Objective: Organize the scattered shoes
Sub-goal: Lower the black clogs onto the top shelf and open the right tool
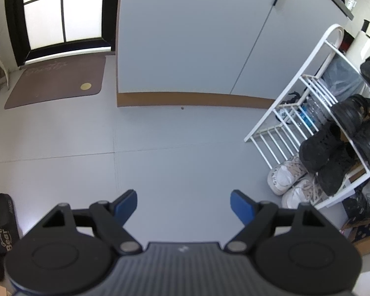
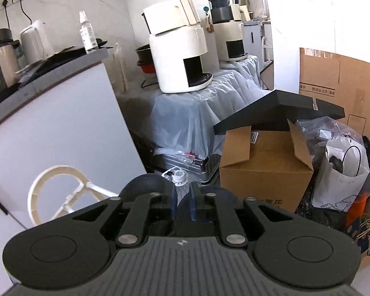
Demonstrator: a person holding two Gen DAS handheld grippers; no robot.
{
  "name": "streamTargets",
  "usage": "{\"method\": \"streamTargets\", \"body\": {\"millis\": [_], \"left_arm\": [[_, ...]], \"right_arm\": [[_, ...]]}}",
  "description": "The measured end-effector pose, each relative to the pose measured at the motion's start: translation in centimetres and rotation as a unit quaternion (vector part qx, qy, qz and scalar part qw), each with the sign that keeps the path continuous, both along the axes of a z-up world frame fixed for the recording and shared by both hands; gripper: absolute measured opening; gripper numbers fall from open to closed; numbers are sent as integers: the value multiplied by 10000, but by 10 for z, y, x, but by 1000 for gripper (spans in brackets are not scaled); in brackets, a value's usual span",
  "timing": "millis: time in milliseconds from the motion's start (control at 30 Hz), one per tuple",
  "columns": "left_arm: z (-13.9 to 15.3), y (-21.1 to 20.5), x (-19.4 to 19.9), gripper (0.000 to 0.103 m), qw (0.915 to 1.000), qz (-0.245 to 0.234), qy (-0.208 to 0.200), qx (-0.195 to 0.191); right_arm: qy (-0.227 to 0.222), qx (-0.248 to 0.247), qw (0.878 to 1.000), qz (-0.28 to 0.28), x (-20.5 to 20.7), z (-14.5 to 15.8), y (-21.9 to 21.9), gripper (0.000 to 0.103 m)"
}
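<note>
Right of the left gripper (image 1: 183,203), whose jaws stand wide and empty, black shoes (image 1: 319,148) and white sneakers (image 1: 287,176) fill the white shoe rack (image 1: 281,113); the right gripper (image 2: 183,203) shows jaws narrowly parted.

The rack (image 1: 308,83) is running off the right edge, its lower tiers partly hidden behind black shoes (image 1: 320,148). White sneakers (image 1: 286,175) are showing only their toes from under the bottom tier. Slippers (image 1: 2,224) are being cut by the left edge. In the right wrist view, the right gripper (image 2: 183,204) is blocking a dark shoe (image 2: 148,185); whether the jaws are touching it cannot be told.
</note>
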State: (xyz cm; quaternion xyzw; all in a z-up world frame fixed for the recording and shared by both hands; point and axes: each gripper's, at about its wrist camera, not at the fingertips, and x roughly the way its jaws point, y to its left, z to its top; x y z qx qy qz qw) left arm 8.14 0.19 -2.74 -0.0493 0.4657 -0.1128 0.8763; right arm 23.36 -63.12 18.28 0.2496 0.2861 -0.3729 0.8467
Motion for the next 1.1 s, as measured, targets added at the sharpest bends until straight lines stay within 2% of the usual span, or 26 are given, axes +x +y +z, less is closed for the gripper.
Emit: {"method": "streamTargets", "body": {"millis": [233,300,500,700,933,1100], "left_arm": [[4,-1,-11,85,9999,-146,-42,3],[4,0,-14,86,9999,-160,-47,8],[9,-1,-22,86,9997,-222,-98,-8],[12,-11,-31,87,9991,-405,-132,54],[21,-23,-46,90,9981,-547,-281,3],[24,-33,-56,92,9974,-639,-327,-2]], "right_arm": [[-61,133,9996,229,-21,22,24,55],[-53,195,9995,256,-30,28,31,69],[-78,274,9986,445,-59,45,54,90],[-194,449,9965,684,-99,56,76,100],[-287,627,9912,1129,-134,59,108,103],[-191,494,9880,1449,-155,49,139,103]]}}
